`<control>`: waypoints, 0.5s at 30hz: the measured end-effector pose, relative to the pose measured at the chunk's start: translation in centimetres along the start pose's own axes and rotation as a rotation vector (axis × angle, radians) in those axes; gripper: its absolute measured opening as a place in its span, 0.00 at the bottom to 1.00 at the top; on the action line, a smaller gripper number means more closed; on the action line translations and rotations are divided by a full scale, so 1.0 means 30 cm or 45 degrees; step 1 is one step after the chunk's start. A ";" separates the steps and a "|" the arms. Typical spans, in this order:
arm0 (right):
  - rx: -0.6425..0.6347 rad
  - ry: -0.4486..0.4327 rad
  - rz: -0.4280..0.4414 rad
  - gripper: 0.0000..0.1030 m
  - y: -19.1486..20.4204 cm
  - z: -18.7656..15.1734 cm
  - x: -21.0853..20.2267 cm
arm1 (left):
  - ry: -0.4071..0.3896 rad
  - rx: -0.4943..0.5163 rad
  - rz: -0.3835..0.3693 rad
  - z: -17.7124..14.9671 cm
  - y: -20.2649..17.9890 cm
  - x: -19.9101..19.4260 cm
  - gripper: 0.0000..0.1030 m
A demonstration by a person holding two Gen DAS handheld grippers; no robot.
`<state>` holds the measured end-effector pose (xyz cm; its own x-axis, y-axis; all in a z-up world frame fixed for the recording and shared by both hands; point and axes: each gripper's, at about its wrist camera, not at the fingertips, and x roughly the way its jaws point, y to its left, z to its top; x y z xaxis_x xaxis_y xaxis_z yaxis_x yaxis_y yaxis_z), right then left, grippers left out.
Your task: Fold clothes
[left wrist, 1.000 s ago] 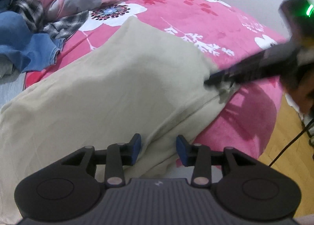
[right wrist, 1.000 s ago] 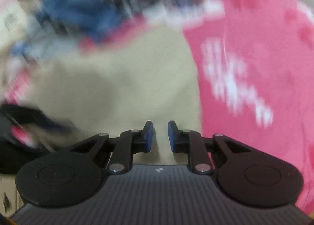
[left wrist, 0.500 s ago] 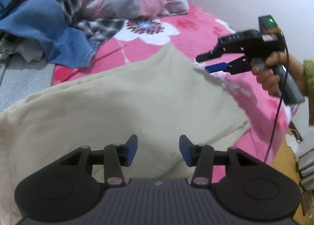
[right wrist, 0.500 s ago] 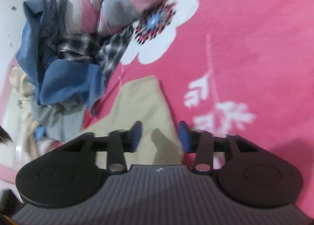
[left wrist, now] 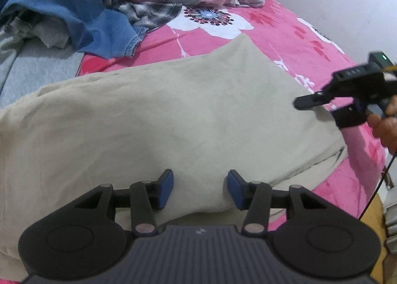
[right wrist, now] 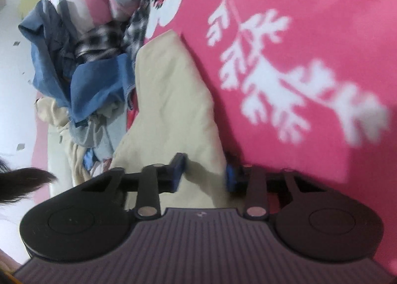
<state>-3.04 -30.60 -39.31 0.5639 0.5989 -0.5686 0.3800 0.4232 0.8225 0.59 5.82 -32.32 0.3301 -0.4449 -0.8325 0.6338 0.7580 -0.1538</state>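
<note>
1. The beige garment [left wrist: 173,115] lies spread flat on the pink floral bed [left wrist: 285,36], lightly creased, with one doubled edge at the bed's side.
2. Its far corner points toward the heap of unfolded clothes [left wrist: 74,16] at the bed's head.

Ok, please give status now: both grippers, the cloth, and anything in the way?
Left gripper open, low over beige cloth. Right gripper open at cloth's right edge. Cloth flat on pink bedspread. Clothes pile beyond it, not in the way.
</note>
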 end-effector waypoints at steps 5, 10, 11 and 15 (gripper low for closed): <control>-0.053 0.041 0.027 0.06 0.048 0.009 -0.006 | -0.011 -0.048 0.056 0.000 -0.017 -0.006 0.49; -0.106 0.082 0.055 0.06 0.096 0.018 -0.013 | -0.047 0.000 0.128 0.005 -0.063 -0.051 0.48; -0.116 0.090 0.060 0.06 0.106 0.020 -0.014 | -0.023 0.022 0.116 -0.004 -0.075 -0.046 0.48; -0.142 0.124 0.069 0.05 0.127 0.031 -0.011 | -0.012 0.100 0.145 -0.047 -0.106 -0.010 0.50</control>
<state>-1.09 -29.81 -35.97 0.5057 0.6835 -0.5264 0.2640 0.4583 0.8487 -2.51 4.23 -32.34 0.4097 -0.3629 -0.8369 0.6445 0.7644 -0.0160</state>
